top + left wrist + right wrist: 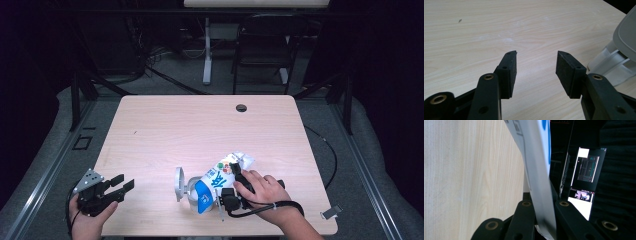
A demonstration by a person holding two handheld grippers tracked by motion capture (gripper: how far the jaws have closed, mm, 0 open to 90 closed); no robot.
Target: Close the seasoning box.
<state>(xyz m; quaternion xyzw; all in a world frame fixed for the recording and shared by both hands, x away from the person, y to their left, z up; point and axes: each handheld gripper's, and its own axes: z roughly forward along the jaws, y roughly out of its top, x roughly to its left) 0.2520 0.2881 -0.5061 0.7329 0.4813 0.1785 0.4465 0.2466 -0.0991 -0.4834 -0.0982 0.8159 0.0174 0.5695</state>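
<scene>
A white and blue printed pouch (216,181) lies tilted near the table's front edge, its lower end at a small grey-white round container (183,189) whose lid stands open. My right gripper (227,196), held by a hand, is shut on the pouch's edge. In the right gripper view the pouch (536,165) runs up from between the closed jaws of the right gripper (544,206). My left gripper (121,184) stands open at the front left corner with nothing in it. In the left gripper view its jaws (536,62) are spread over bare wood, with the container (621,50) at the right.
The wooden table (200,125) has a cable hole (241,107) near its far edge. A small metal clip (331,212) lies at the front right corner. A chair (262,45) and a desk leg (207,50) stand beyond. A lit monitor (586,177) stands off the table.
</scene>
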